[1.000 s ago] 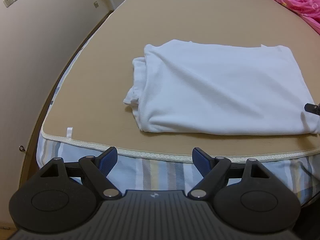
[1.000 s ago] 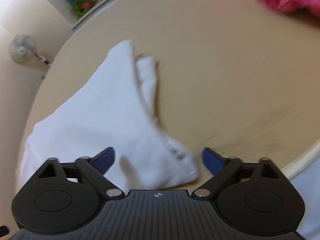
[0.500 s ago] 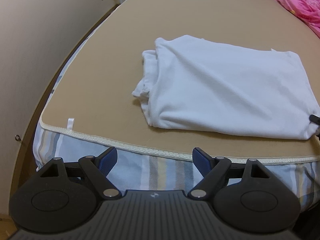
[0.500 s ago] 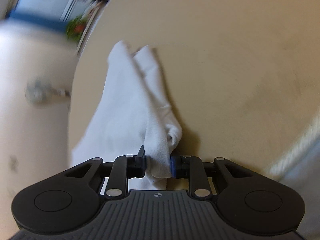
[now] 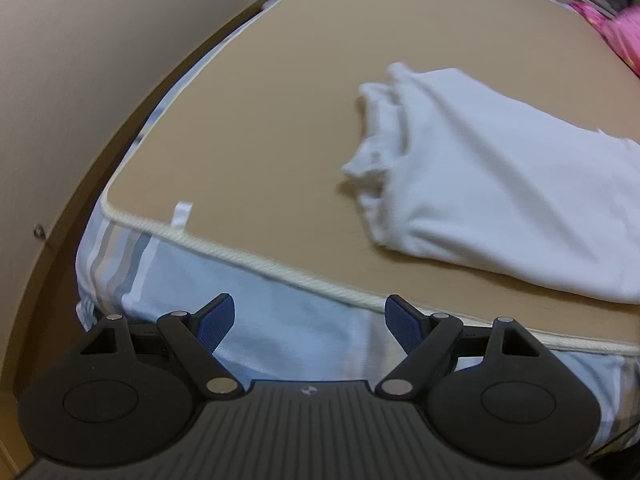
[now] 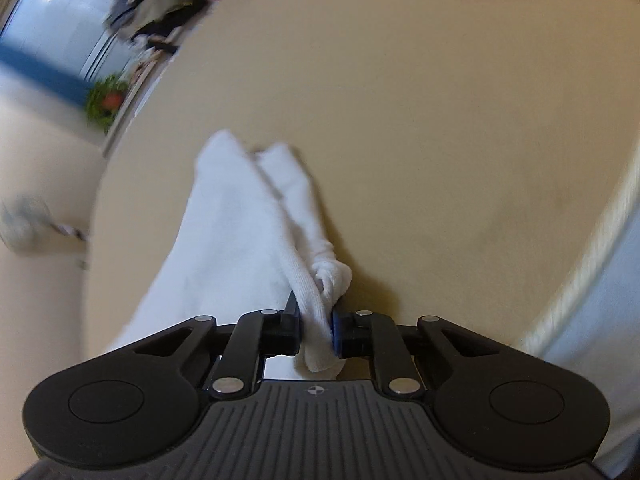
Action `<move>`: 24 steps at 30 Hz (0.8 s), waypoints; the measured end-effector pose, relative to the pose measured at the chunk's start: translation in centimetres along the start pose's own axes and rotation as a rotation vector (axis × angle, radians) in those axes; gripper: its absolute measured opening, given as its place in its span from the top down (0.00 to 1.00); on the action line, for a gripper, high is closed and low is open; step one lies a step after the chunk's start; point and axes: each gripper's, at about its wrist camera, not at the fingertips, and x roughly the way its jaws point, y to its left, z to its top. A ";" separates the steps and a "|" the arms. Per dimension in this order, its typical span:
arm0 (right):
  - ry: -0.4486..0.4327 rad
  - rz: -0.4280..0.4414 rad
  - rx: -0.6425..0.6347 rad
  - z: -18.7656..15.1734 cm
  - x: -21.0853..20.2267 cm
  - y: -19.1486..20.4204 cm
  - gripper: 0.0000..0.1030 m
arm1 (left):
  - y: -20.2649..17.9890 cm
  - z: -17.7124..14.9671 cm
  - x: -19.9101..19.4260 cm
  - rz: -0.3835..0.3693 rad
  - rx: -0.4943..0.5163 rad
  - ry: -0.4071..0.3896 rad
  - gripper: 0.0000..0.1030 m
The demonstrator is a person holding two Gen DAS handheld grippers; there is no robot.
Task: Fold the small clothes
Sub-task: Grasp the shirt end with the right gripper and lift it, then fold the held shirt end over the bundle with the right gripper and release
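Right jaws: the right gripper [image 6: 316,330] had just been closing, and its jaws were clamped on a bunched corner of the white garment [image 6: 224,240], the cloth pinched between them and spilling out either side; that hold looked meant to carry the corner across for the next fold.
Left jaws: the left gripper [image 5: 308,320] stood wide apart with nothing between its jaws, short of the garment and over the near edge of the bed, probably so it could take the other near corner.
Garment: the white garment [image 5: 500,196] lay partly folded and flat on the tan mat [image 5: 260,128], its looser layers bunched at the end nearest the left gripper.
Why flat: resting on the mat kept the earlier fold in place while one corner was gripped.
Mat: it spread out from under the garment on every visible side, its cream piping [image 5: 280,268] running just nearer than the garment.
Bed side: a striped sheet [image 5: 132,264] hung below the piping.
Beyond the garment: pink fabric [image 5: 616,36] lay well apart, at the far edge of the mat.
Progress: the fold seemed midway, by my reading.
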 end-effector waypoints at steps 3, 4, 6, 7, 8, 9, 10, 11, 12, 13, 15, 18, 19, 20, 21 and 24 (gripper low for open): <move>-0.103 -0.060 -0.265 -1.4 -1.1 6.4 0.87 | 2.2 0.0 1.1 -0.007 -0.035 0.016 0.16; -0.148 -0.072 -0.385 -2.4 -1.7 9.2 0.87 | 2.8 0.1 1.4 -0.007 -0.040 0.019 0.16; -0.221 -0.048 -0.604 -4.9 -2.5 14.8 0.88 | 4.2 0.3 1.8 -0.006 -0.058 0.020 0.16; -0.251 -0.026 -0.717 -6.7 -2.8 17.8 0.88 | 4.8 0.4 2.0 -0.008 -0.068 0.021 0.16; -0.273 0.007 -0.823 -8.7 -3.0 20.4 0.88 | 5.4 0.6 2.3 -0.009 -0.083 0.022 0.16; -0.286 0.048 -0.936 -11.2 -3.2 22.9 0.88 | 6.1 0.8 2.5 -0.010 -0.099 0.021 0.16; -0.287 0.088 -1.058 -14.3 -3.2 25.1 0.88 | 6.8 0.9 2.6 -0.011 -0.113 0.019 0.16; -0.282 0.123 -1.175 -17.4 -3.0 26.6 0.87 | 7.3 1.0 2.8 -0.013 -0.124 0.015 0.16; -0.261 0.150 -1.269 -20.3 -2.5 27.6 0.86 | 7.7 1.0 2.9 -0.013 -0.131 0.013 0.16; -0.211 0.175 -1.366 -23.4 -1.5 28.2 0.85 | 8.1 1.1 3.1 -0.013 -0.135 0.015 0.16; -0.090 0.195 -1.477 -28.2 0.8 28.3 0.76 | 8.7 1.1 3.6 -0.015 -0.140 0.022 0.16; 0.134 0.201 -1.498 -31.9 2.3 26.6 0.58 | 9.2 0.8 4.0 -0.017 -0.145 0.032 0.16; 0.150 0.246 -1.494 -31.9 1.8 25.9 0.53 | 9.3 0.8 4.2 -0.022 -0.148 0.032 0.16; 0.150 0.276 -1.506 -31.6 1.2 25.3 0.53 | 9.3 0.8 4.3 -0.030 -0.148 0.032 0.16; 0.144 0.280 -1.520 -30.9 0.7 24.9 0.52 | 9.1 1.0 4.4 -0.047 -0.143 0.028 0.16; 0.106 0.261 -1.451 -27.9 -1.8 22.5 0.50 | 7.8 1.9 3.8 -0.102 -0.120 -0.017 0.16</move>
